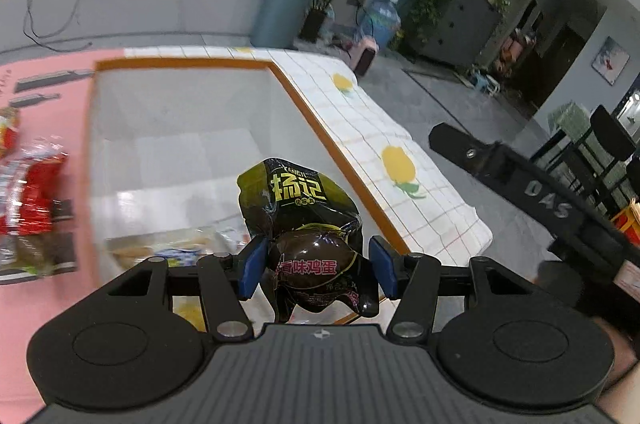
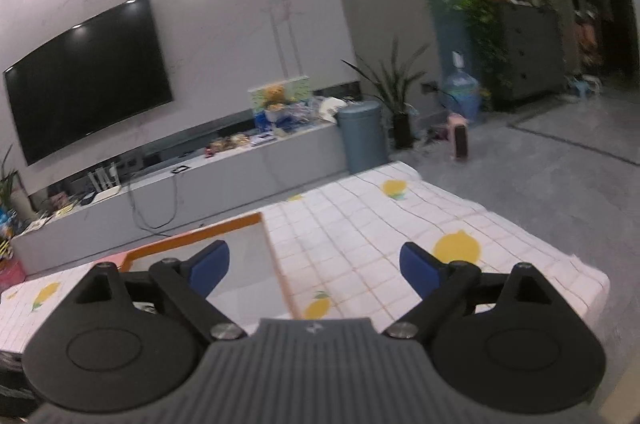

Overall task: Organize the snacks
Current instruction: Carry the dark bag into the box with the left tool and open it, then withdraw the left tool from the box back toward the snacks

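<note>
My left gripper [image 1: 318, 270] is shut on a dark vacuum-packed egg snack [image 1: 308, 220] with yellow and pink lettering, held above the near end of a white bin with an orange rim [image 1: 304, 96]. A pale snack packet [image 1: 168, 248] lies on the bin's floor, left of the fingers. Red snack packets [image 1: 28, 196] lie on the pink mat at the left. My right gripper [image 2: 316, 270] is open and empty, raised above the lemon-print tablecloth [image 2: 360, 224] beside the bin's right rim [image 2: 280, 264]. Its black body [image 1: 532, 184] shows in the left wrist view.
A pink mat [image 1: 48, 96] lies left of the bin. The table's right edge [image 1: 472, 224] drops to a grey floor. Beyond the table stand a TV bench [image 2: 240, 164], a blue-grey bin [image 2: 362, 136], potted plants and a water jug.
</note>
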Tool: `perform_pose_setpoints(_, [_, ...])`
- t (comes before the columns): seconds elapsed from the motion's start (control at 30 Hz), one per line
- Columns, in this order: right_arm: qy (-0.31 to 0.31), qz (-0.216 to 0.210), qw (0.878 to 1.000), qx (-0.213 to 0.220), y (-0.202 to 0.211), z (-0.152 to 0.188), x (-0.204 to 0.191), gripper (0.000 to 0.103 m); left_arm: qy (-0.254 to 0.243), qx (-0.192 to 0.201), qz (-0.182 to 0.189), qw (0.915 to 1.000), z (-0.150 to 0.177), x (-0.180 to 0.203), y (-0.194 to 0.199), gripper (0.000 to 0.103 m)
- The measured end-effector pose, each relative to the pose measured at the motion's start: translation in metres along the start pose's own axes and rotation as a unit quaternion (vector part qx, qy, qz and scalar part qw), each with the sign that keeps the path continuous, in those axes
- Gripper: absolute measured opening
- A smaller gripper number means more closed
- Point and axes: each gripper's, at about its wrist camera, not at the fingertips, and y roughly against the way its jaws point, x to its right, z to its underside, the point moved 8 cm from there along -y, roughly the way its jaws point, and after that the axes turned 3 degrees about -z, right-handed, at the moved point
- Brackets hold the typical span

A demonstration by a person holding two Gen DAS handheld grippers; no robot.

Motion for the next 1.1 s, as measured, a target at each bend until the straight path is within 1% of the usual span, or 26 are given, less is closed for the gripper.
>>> perform_pose_setpoints(0.07, [-0.022,0.005,1.0,-0.007,-0.002,0.0,0.01,0.09,0.002,-0.022,-0.002,0.9997,0.001,0.004,-0.016,0.064])
perform_pose_setpoints(0.2, [-0.052,-0.007,0.999,-0.004,0.004,-0.001,0.018,0.09,0.004,-0.051,-0.018,0.9985,0.003,0.01,-0.046,0.064])
perform_pose_setpoints(0.4, [-0.057,-0.01,0.998,-0.006,0.006,0.002,0.017,0.09,0.016,-0.09,-0.069,0.9934,0.009,0.005,-0.074,0.064])
perform_pose_setpoints(0.5, [-0.055,-0.013,0.998,-0.007,0.005,0.002,0.013,0.09,0.011,-0.082,-0.078,0.9935,0.006,0.004,-0.074,0.064])
perform_pose_setpoints(0.67, [-0.055,-0.015,0.998,-0.006,0.004,0.002,0.012,0.09,0.024,-0.082,-0.067,0.994,0.006,0.003,-0.07,0.066])
perform_pose_setpoints(0.7, [-0.056,-0.015,0.998,-0.007,0.004,0.002,0.012,0.09,0.022,-0.08,-0.068,0.9942,0.006,0.003,-0.068,0.069])
perform_pose_setpoints(0.8, [-0.062,-0.017,0.998,-0.007,0.004,0.001,0.012,0.09,0.019,-0.08,-0.067,0.9944,0.003,0.003,-0.065,0.085])
perform_pose_setpoints(0.87, [-0.065,-0.019,0.998,-0.006,0.004,0.001,0.012,0.09,0.019,-0.08,-0.054,0.9951,0.001,0.003,-0.061,0.088])
perform_pose_setpoints(0.93, [-0.067,-0.021,0.998,-0.004,0.004,0.0,0.011,0.09,0.03,-0.081,-0.041,0.9954,0.0,0.002,-0.054,0.089])
perform_pose_setpoints(1.1, [-0.061,-0.027,0.998,-0.007,0.003,0.002,0.003,0.09,0.031,-0.064,-0.046,0.9964,-0.008,0.002,-0.034,0.09])
